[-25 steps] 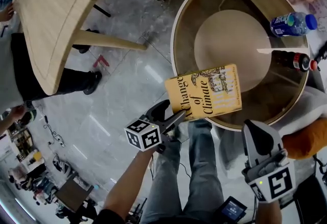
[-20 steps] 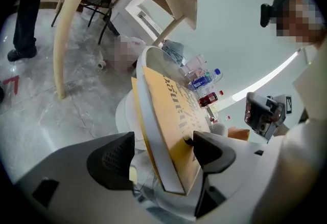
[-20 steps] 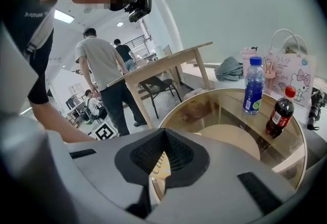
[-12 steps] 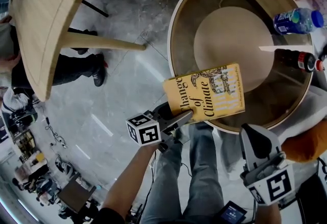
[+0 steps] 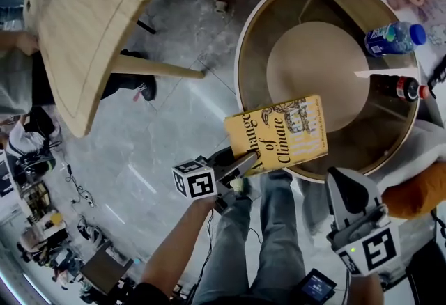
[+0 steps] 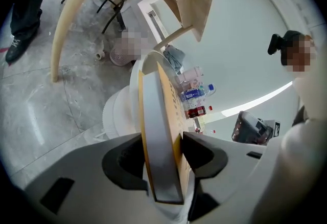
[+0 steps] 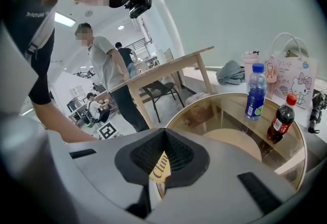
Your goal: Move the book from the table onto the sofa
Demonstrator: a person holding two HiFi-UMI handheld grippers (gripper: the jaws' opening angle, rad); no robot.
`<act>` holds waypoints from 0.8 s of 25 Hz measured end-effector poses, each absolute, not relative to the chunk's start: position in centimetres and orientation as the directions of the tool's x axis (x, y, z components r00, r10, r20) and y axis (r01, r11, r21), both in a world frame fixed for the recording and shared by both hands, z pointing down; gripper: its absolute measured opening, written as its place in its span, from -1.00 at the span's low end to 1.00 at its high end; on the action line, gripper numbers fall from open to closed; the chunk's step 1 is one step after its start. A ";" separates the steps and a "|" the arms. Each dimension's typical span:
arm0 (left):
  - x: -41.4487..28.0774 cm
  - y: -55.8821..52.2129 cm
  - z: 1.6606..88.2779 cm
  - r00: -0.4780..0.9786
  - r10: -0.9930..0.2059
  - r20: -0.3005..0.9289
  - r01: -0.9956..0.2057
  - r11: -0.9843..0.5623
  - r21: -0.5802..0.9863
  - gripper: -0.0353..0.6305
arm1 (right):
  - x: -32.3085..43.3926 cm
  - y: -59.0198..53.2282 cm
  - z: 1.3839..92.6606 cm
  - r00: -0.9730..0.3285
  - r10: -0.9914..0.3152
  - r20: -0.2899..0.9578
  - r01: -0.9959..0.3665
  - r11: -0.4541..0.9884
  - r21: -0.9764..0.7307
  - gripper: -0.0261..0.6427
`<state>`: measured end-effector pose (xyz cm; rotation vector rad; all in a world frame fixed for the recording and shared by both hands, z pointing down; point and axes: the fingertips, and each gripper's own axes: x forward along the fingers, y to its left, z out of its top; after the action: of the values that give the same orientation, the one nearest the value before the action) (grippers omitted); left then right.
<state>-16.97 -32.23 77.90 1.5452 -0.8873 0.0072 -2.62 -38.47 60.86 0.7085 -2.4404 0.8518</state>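
Head view: the yellow paperback book (image 5: 279, 133) lies flat on the near rim of the round glass-topped table (image 5: 240, 53), one corner hanging off the edge toward the person. The left gripper (image 5: 244, 163) is on that overhanging corner. The right gripper (image 5: 346, 185) hangs beside the table, clear of the book. The clear water bottle w/ blue label (image 5: 390, 37) and the dark cola bottle w/ red cap (image 5: 401, 86) stand at the far side, well apart from the book. The sofa I can't pick out for sure.

Left gripper view: here's what the top-down look can't give. The book (image 6: 161, 141) sits edge-on btwn the jaws, which have just been closing, and both pads now press on it, one each side. Grip's on.

Right gripper view: jaws together, nothing held. Only a sliver of yellow cover (image 7: 161, 169) shows thru the gap past them. Both bottles read as upright here, which the head view flattens.

Risk, my read: the hold is on one corner only, so on the lift the book's wt could droop or twist it in the pads and it slips out. Dragging it off rather than lifting could catch the rim
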 end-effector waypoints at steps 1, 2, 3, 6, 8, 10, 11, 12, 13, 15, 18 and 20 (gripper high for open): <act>-17.2 -32.4 77.3 0.699 -0.519 0.493 -0.529 0.089 0.844 -0.25 | -2.8 -38.6 60.4 -0.766 -0.319 0.559 -0.596 0.678 -0.430 -0.91; -17.4 -32.5 76.7 0.695 -0.520 0.497 -0.535 0.087 0.840 -0.27 | -2.9 -38.7 59.8 -0.768 -0.324 0.552 -0.594 0.680 -0.428 -0.91; -17.6 -32.7 76.1 0.691 -0.519 0.504 -0.543 0.088 0.835 -0.29 | -3.0 -38.8 59.1 -0.771 -0.330 0.544 -0.593 0.683 -0.426 -0.91; -18.0 -33.5 74.0 0.674 -0.508 0.537 -0.580 0.088 0.810 -0.33 | -3.1 -39.2 56.9 -0.774 -0.359 0.521 -0.596 0.689 -0.411 -0.91; -18.2 -34.2 72.3 0.666 -0.502 0.551 -0.601 0.075 0.796 -0.37 | -2.9 -39.4 55.4 -0.772 -0.376 0.513 -0.603 0.691 -0.400 -0.91; -18.2 -35.1 70.5 0.661 -0.506 0.555 -0.620 0.049 0.783 -0.41 | -2.6 -39.4 54.0 -0.767 -0.389 0.510 -0.609 0.692 -0.388 -0.91; -18.2 -35.5 69.6 0.658 -0.508 0.556 -0.629 0.035 0.777 -0.42 | -2.5 -39.3 53.2 -0.765 -0.395 0.508 -0.612 0.693 -0.382 -0.91; -18.3 -35.8 68.7 0.656 -0.508 0.558 -0.639 0.020 0.769 -0.44 | -2.4 -39.3 52.4 -0.764 -0.403 0.505 -0.615 0.693 -0.377 -0.91; -18.3 -36.0 68.0 0.655 -0.504 0.564 -0.651 0.004 0.759 -0.45 | -2.3 -39.1 51.7 -0.761 -0.412 0.501 -0.619 0.691 -0.373 -0.91; -18.3 -36.2 66.8 0.651 -0.489 0.581 -0.676 -0.025 0.736 -0.46 | -2.0 -38.9 50.3 -0.755 -0.426 0.499 -0.630 0.684 -0.369 -0.91; -18.5 -36.4 64.9 0.650 -0.485 0.586 -0.686 -0.040 0.727 -0.46 | -1.6 -38.5 48.3 -0.744 -0.448 0.496 -0.643 0.680 -0.351 -0.91; -18.6 -36.5 63.3 0.650 -0.497 0.574 -0.679 -0.040 0.733 -0.46 | -1.4 -38.5 46.7 -0.736 -0.469 0.488 -0.654 0.678 -0.335 -0.91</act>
<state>-18.56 -36.53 63.32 1.6907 -0.9680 0.1917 -1.36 -38.53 46.68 0.8823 -2.5296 0.7074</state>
